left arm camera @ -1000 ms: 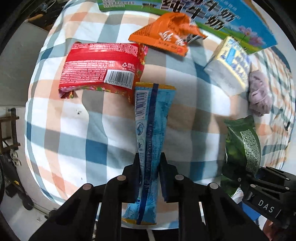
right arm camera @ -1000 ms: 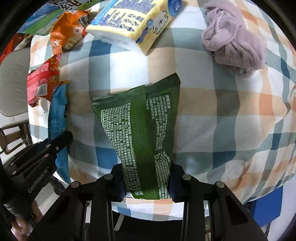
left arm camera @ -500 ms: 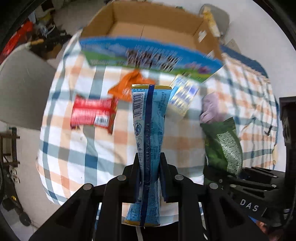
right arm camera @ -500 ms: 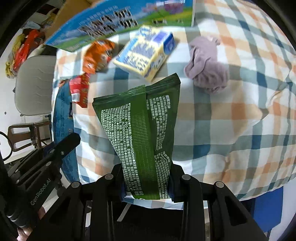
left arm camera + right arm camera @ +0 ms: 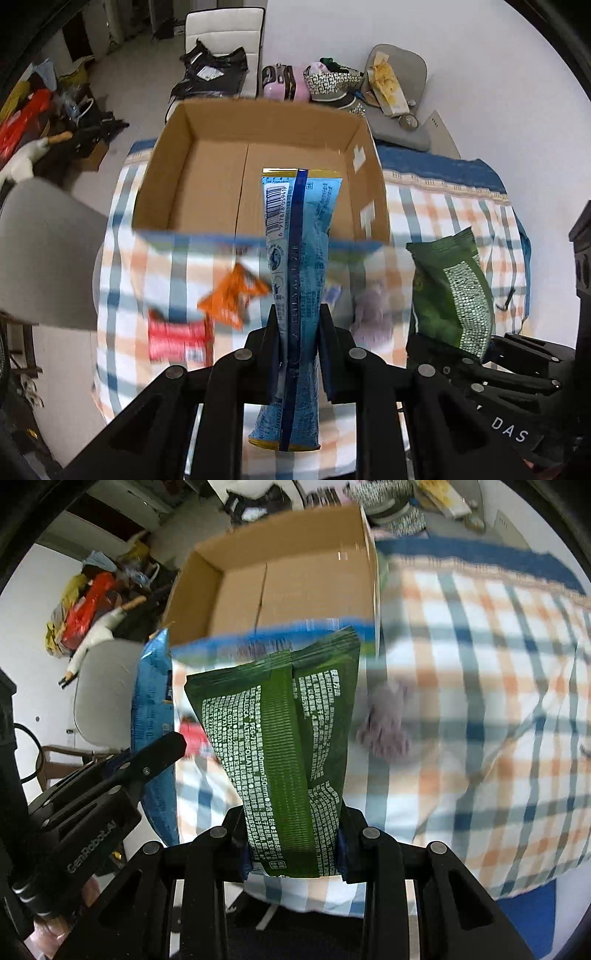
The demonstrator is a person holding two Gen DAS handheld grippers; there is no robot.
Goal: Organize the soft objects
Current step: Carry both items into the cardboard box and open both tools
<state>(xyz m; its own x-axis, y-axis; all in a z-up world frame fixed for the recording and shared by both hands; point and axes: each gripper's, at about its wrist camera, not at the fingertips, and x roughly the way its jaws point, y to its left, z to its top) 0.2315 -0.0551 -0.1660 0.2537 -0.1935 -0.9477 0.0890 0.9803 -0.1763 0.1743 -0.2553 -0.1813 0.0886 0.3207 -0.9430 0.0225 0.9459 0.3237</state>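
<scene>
My left gripper (image 5: 299,328) is shut on a blue snack packet (image 5: 299,258) and holds it upright, high above the checked table, in front of the open cardboard box (image 5: 177,170). My right gripper (image 5: 291,819) is shut on a green snack packet (image 5: 284,738), also lifted, with the box (image 5: 291,587) beyond it. The green packet shows at the right of the left wrist view (image 5: 450,288). An orange packet (image 5: 232,295), a red packet (image 5: 177,339) and a purple cloth (image 5: 373,310) lie blurred on the cloth below.
The box interior shows bare cardboard. The checked tablecloth (image 5: 480,701) spreads to the right. A grey chair (image 5: 44,258) stands left of the table; chairs with bags and clutter stand behind the box.
Both grippers have risen well above the table with their packets and tilted up, bringing the open box into view. The items on the table look smaller and blurred.
</scene>
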